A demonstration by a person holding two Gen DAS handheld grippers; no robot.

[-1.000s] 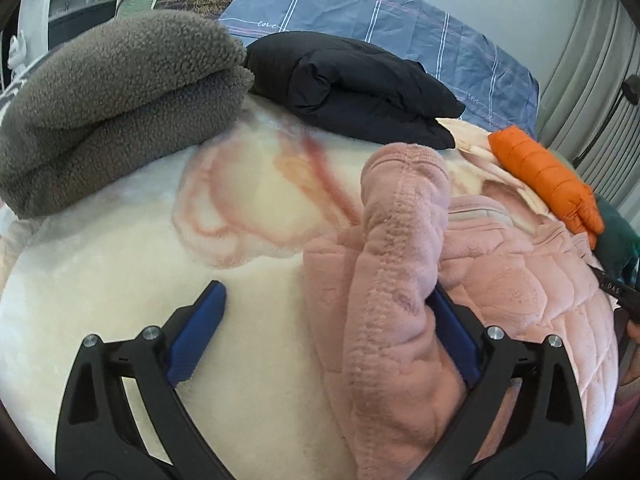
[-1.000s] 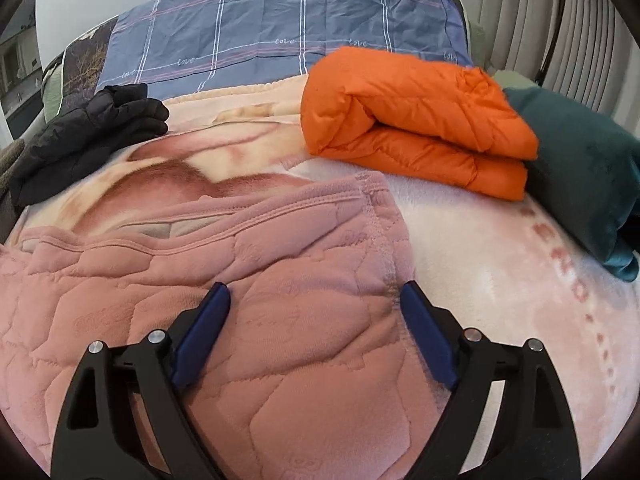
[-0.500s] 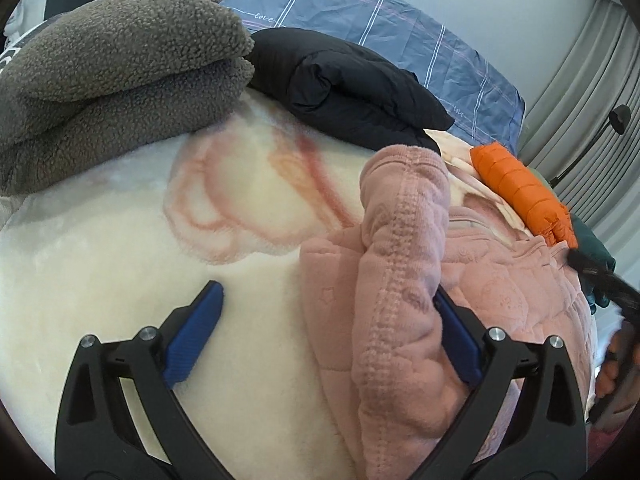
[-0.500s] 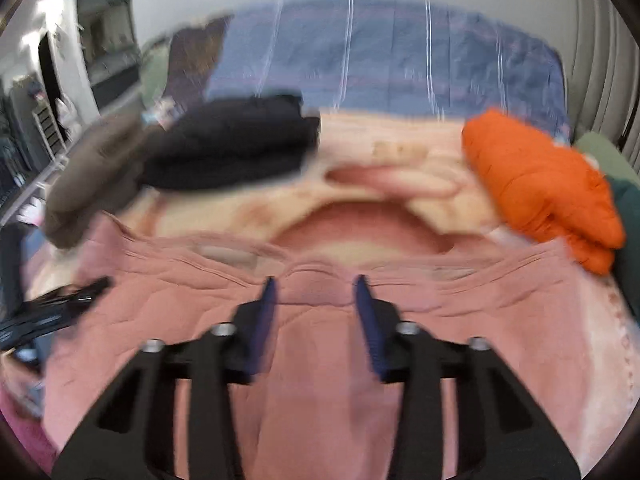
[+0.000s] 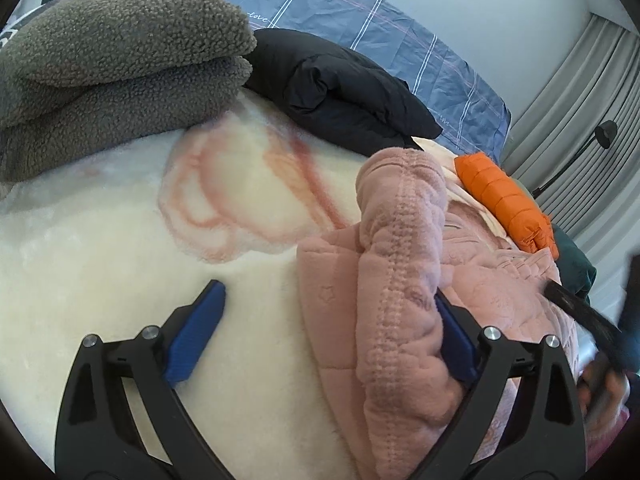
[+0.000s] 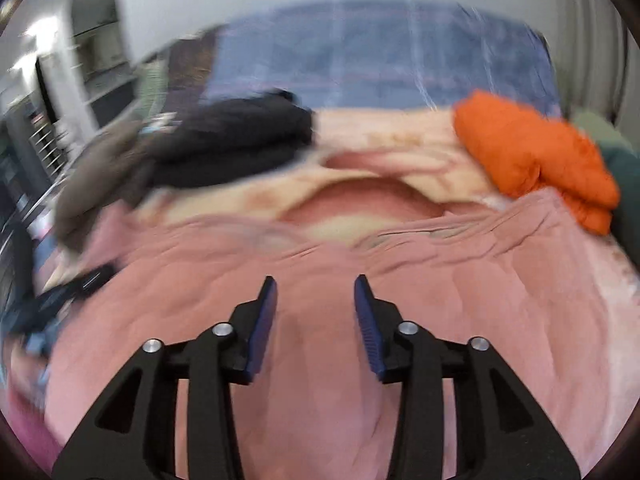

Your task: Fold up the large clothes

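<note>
A pink quilted garment (image 5: 404, 280) lies on the cream blanket (image 5: 120, 248). One fold of it stands up between the fingers of my left gripper (image 5: 328, 320), which is wide open, with the fold resting against the right finger. In the blurred right wrist view the garment (image 6: 440, 280) is spread flat and wide. My right gripper (image 6: 316, 312) hovers above its middle, its jaws partly closed with a clear gap and nothing between them. The right gripper also shows as a dark blur at the right edge of the left wrist view (image 5: 580, 316).
Folded clothes lie along the far side of the bed: a grey fleece (image 5: 112, 68), a black jacket (image 5: 340, 84), an orange puffer (image 5: 504, 204) and a dark green piece (image 5: 576, 268). A blue checked pillow (image 5: 360, 16) lies behind. Curtains hang at the right.
My right gripper has swung left from the garment's right edge to above its middle, and its jaws have narrowed. My left gripper has barely moved, still open around the raised fold.
</note>
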